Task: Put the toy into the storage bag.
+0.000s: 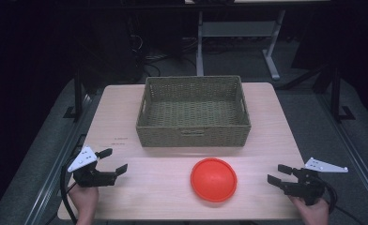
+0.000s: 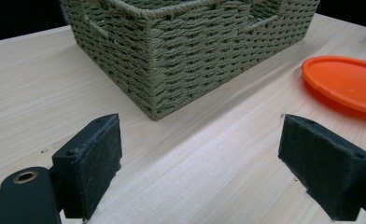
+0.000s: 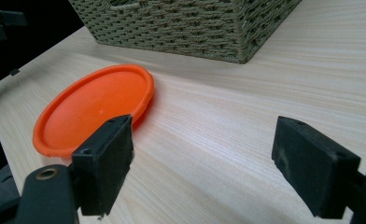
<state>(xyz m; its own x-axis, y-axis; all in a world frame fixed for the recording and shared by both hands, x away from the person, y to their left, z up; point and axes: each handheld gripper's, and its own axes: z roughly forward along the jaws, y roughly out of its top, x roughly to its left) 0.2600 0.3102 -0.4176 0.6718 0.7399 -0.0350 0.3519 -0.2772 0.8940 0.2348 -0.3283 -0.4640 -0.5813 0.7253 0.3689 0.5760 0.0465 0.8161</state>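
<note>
An orange round plate [image 1: 213, 179] lies upside down on the wooden table [image 1: 266, 140], near its front edge and just ahead of a woven green basket [image 1: 194, 111]. My left gripper [image 1: 113, 160] rests at the front left, open, with nothing between its pads. At the front right my right gripper [image 1: 279, 172] is open too, pointing toward the plate. In the left gripper view the basket corner [image 2: 172, 56] is straight ahead and the plate [image 2: 347, 81] lies off to the right. In the right gripper view the plate [image 3: 95, 109] sits just beyond the left pad [image 3: 106, 163].
The basket [image 3: 181, 23] is empty and takes up the back middle of the table. Bare wood [image 2: 41, 84] lies on both sides of it. Dark floor and table legs [image 1: 271, 56] are behind the table.
</note>
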